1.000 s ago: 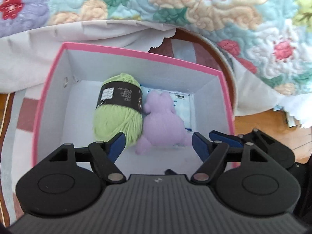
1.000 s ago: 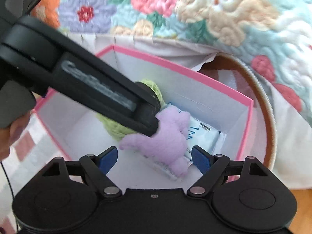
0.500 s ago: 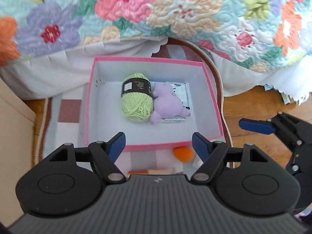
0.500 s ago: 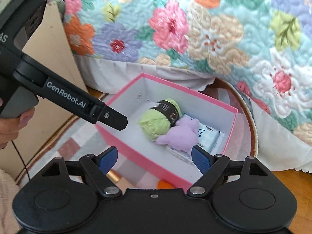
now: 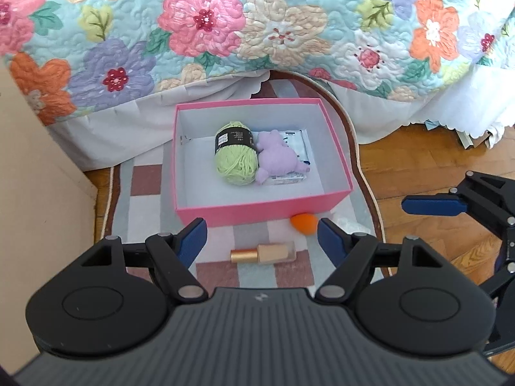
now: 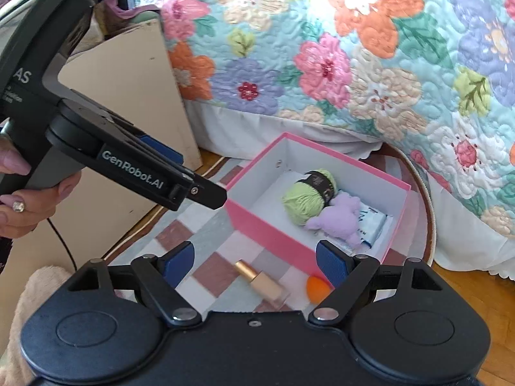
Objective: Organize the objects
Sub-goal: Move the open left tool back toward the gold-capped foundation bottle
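left gripper (image 5: 261,238) spread, empty | right gripper (image 6: 255,261) spread, empty | bottle (image 5: 263,254) lying at 6 o'clock of pink box (image 5: 257,209) | advise: straddle body crosswise, clench gently | sponge (image 5: 303,223) next

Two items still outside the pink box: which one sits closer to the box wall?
The orange egg-shaped sponge, right at the pink box front wall. The gold-capped bottle lies on its side further out on the checked mat, nearer the grippers.
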Action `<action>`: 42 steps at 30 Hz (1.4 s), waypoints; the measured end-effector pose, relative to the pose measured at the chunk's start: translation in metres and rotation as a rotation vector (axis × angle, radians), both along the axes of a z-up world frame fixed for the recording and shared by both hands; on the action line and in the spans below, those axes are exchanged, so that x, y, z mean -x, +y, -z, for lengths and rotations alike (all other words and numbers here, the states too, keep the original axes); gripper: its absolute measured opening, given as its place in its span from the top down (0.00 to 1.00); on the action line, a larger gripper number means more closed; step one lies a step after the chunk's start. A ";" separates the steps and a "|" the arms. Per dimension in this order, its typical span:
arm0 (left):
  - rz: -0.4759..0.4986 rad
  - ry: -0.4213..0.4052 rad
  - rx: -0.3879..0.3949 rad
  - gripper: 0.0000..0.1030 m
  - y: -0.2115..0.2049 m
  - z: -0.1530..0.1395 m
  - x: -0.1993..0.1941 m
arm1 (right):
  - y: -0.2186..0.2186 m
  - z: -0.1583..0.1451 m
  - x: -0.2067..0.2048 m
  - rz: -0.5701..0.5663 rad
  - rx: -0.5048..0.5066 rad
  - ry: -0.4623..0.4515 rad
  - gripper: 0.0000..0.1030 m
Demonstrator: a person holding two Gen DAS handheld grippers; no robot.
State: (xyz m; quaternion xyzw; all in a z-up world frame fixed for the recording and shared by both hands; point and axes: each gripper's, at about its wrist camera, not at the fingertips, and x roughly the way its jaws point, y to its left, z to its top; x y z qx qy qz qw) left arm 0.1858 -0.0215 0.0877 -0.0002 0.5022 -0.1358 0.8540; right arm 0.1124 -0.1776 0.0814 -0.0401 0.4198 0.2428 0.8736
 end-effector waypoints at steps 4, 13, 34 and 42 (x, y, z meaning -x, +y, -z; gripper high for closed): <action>-0.025 0.016 0.007 0.26 0.011 0.003 0.023 | 0.007 -0.005 0.020 -0.012 0.004 0.017 0.16; -0.027 0.061 -0.023 0.25 0.026 0.023 0.062 | 0.021 0.003 0.052 -0.065 0.004 0.078 0.16; -0.136 0.074 0.055 0.24 0.066 0.111 0.030 | 0.058 0.087 0.030 0.038 0.021 0.164 0.16; -0.118 0.051 0.084 0.24 0.055 0.155 0.007 | 0.060 0.142 0.011 0.141 0.049 0.100 0.16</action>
